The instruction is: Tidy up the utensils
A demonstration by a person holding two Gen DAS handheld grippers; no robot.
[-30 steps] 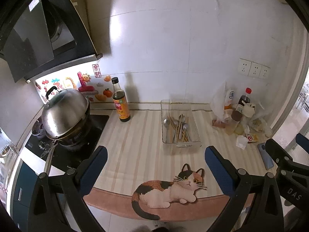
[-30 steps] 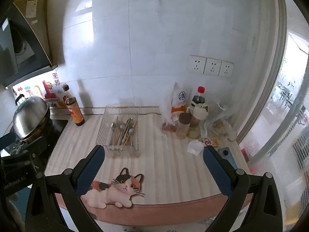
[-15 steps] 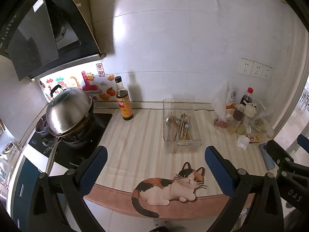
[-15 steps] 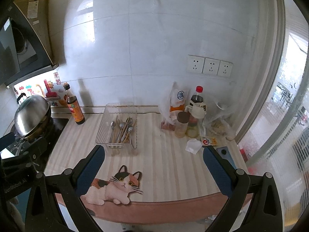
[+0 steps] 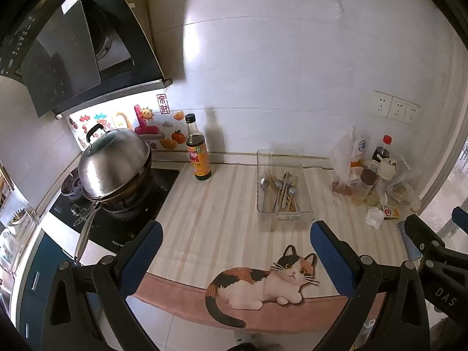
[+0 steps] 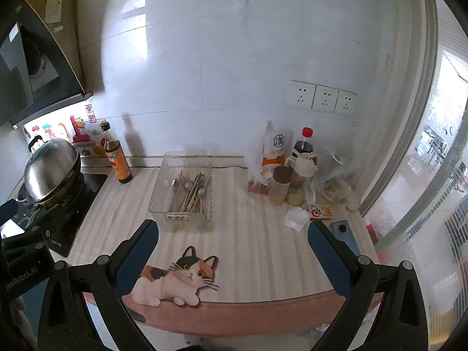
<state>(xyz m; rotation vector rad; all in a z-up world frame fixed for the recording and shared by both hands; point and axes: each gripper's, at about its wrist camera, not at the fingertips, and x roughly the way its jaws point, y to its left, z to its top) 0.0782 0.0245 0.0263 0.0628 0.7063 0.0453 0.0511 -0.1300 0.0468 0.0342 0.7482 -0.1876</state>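
A clear plastic tray [image 5: 304, 193] [image 6: 159, 193] stands on the striped counter mat near the back wall. It holds several metal spoons and wooden chopsticks [image 5: 280, 190] [image 6: 190, 190] lying lengthwise. My left gripper [image 5: 235, 256] is open and empty, held above the counter's front edge, well short of the tray. My right gripper [image 6: 232, 253] is open and empty too, above the front edge to the right of the tray.
A dark sauce bottle [image 5: 199, 158] [image 6: 117, 161] stands left of the tray. A lidded steel wok [image 5: 112, 166] sits on the stove at left. Bottles, jars and bags [image 6: 289, 169] crowd the back right. A phone [image 6: 343, 234] and tissue [image 6: 297, 218] lie right.
Both grippers have drawn back and up a little from the counter, so the tray and the counter look slightly smaller and farther. Both stay open and empty.
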